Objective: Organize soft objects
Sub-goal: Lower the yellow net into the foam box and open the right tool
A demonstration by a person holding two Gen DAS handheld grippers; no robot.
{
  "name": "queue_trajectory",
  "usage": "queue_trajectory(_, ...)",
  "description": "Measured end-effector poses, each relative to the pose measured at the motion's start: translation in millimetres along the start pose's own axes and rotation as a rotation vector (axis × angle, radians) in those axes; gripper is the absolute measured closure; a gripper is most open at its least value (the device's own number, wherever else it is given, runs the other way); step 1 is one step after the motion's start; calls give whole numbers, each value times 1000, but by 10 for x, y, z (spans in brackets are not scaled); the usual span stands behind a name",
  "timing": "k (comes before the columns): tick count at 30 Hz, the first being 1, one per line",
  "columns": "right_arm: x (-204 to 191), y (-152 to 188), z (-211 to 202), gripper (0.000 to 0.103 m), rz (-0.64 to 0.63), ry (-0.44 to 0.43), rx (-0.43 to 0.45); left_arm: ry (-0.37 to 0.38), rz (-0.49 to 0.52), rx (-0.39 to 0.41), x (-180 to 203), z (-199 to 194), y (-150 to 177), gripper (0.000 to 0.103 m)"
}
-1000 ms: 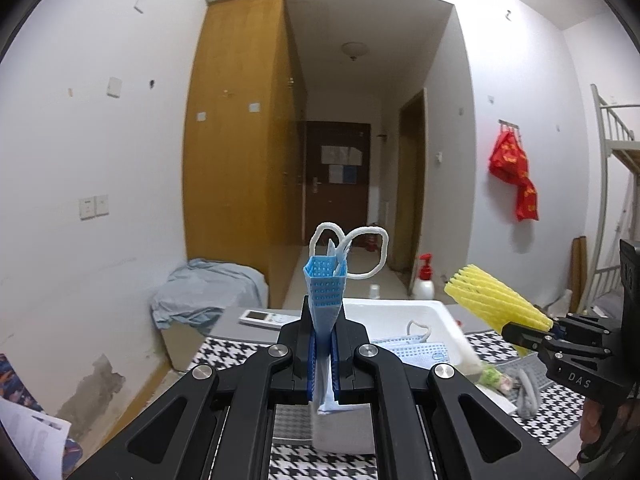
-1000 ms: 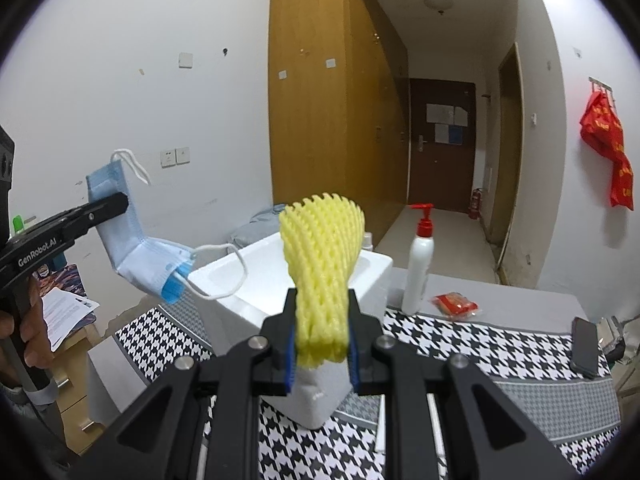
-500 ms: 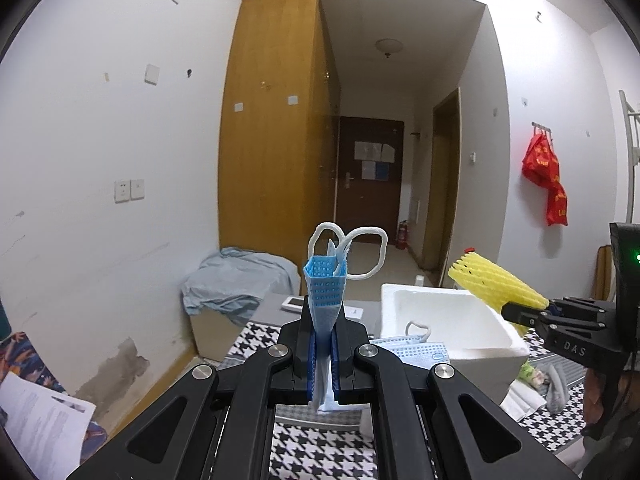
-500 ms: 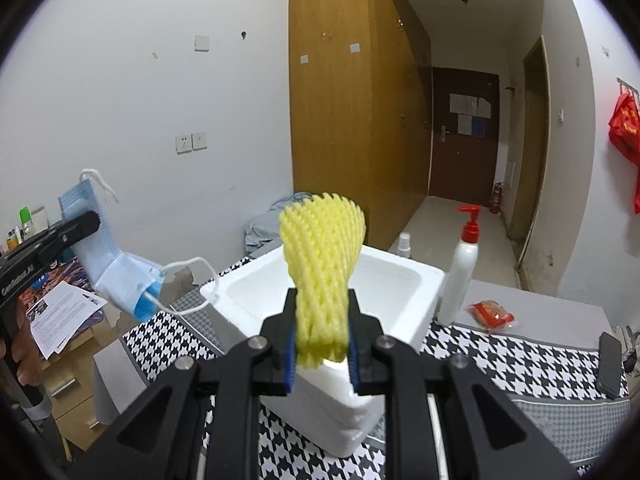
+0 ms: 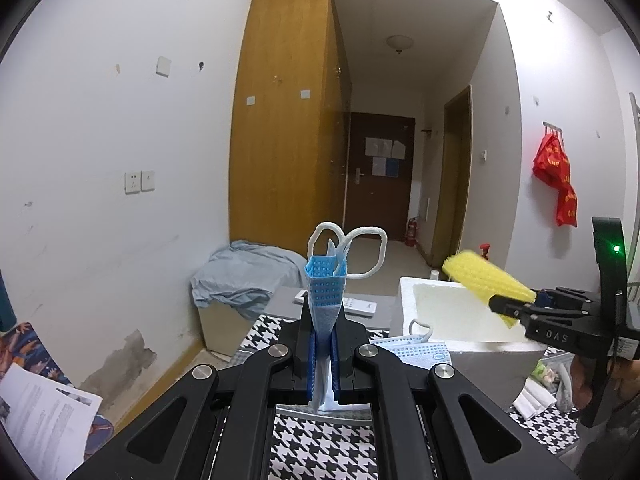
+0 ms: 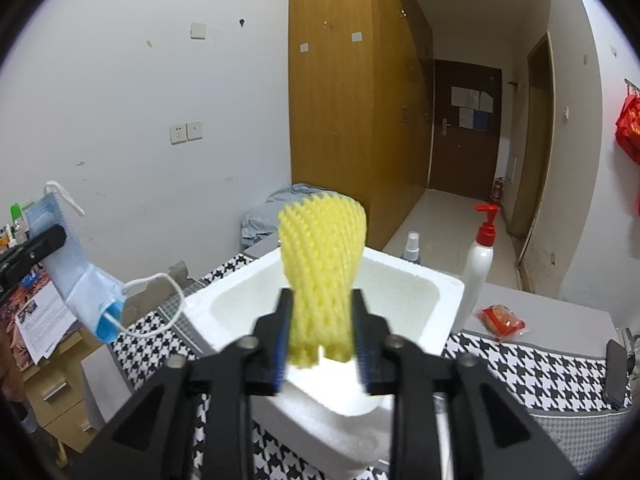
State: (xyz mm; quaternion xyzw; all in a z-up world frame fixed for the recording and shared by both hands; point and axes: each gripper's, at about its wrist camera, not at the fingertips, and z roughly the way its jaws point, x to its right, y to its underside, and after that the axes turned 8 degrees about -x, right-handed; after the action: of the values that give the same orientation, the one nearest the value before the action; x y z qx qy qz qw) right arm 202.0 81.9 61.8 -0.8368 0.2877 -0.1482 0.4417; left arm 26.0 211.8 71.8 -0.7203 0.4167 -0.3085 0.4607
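With its jaws just opening, the right gripper (image 6: 322, 344) frees the yellow foam fruit net (image 6: 322, 264) above the white foam box (image 6: 448, 284) ahead; spread wide, while the left gripper (image 5: 323, 364) stays clenched on the blue pleated face mask (image 5: 326, 300).

I see a yellow foam net (image 6: 320, 256), a pale blue mask (image 5: 326, 300) with white loops, a white foam box (image 6: 400, 276), and a black-and-white houndstooth cloth (image 6: 532, 368) over the bench.

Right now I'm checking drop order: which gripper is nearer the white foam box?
Right. The right gripper hangs over the foam box; the left gripper sits beside it.
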Motion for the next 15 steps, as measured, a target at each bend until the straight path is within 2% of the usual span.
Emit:
queue_trajectory(2, 5, 0, 10, 41, 4, -13, 2, -3, -2, 1, 5, 5, -2, 97)
queue_trajectory(4, 15, 2, 3, 36, 10, -24, 9, -2, -3, 3, 1, 5, -13, 97)
queue_trajectory(8, 4, 17, -29, 16, 4, -26, 19, 2, -10, 4, 0, 15, -23, 97)
queue_trajectory(13, 1, 54, -86, 11, 1, -32, 29, 14, -16, 7, -5, 16, -41, 97)
queue_trajectory(15, 3, 70, -111, 2, 1, -21, 37, 15, -12, 11, 8, 15, -52, 97)
